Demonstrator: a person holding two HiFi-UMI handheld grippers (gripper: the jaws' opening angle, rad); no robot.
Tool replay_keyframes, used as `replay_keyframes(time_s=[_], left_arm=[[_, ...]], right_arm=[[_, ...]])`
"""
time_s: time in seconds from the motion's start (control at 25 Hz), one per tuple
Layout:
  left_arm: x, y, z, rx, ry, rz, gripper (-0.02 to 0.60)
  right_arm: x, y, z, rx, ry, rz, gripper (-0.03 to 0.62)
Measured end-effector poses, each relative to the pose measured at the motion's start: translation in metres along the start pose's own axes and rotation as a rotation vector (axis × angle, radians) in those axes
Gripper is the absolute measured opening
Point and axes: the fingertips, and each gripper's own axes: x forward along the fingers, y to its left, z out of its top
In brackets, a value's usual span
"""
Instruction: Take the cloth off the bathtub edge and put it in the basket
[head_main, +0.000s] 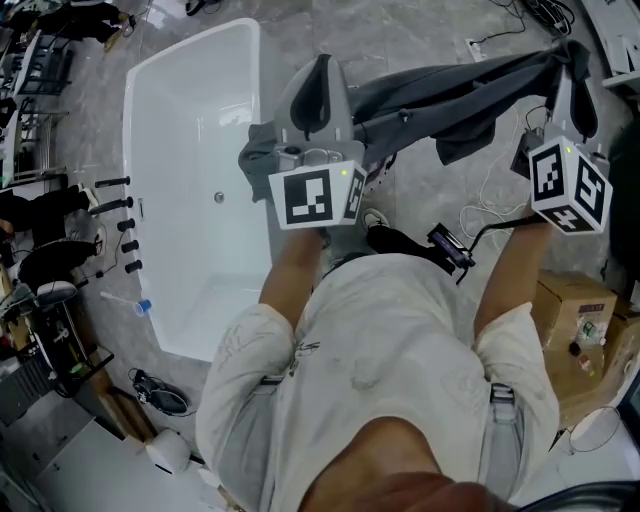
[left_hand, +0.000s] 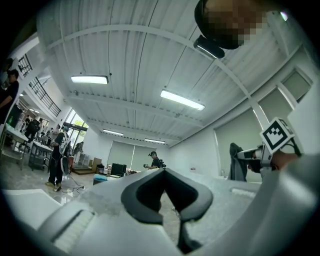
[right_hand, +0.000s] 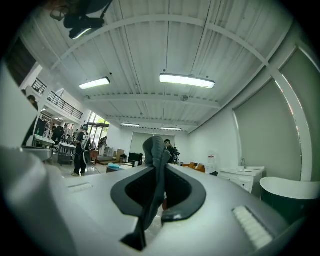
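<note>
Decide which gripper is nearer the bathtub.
Left. The left gripper is by the rim of the bathtub; the right gripper, holding the other end of the cloth, is well away over the floor.

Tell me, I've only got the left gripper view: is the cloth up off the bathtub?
Observer: Yes. The head view shows the cloth stretched in the air between the left gripper and the right gripper, beside the bathtub.
Operator: Is the right one really gripping it?
Observer: Its own view shows the jaws shut on a fold of cloth that stands up between them.
Operator: Any basket nearby?
Observer: None shows in any view. On the person's right the head view shows only a cardboard box.
</note>
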Motion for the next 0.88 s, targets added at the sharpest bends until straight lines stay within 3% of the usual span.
replay_keyframes(time_s=[0.28,0.88], left_arm=[[0.012,-0.006,-0.004,-0.012,0.013,-0.034,0.002],[0.049,-0.129,-0.015,-0.011,0.044,-0.284,0.002]], right_arm=[[-0.005,-0.017,0.004,-0.015,0.004,-0.057,0.029],[-0.059,-0.093,-0.014,-0.007,0.035,-0.199,0.029]])
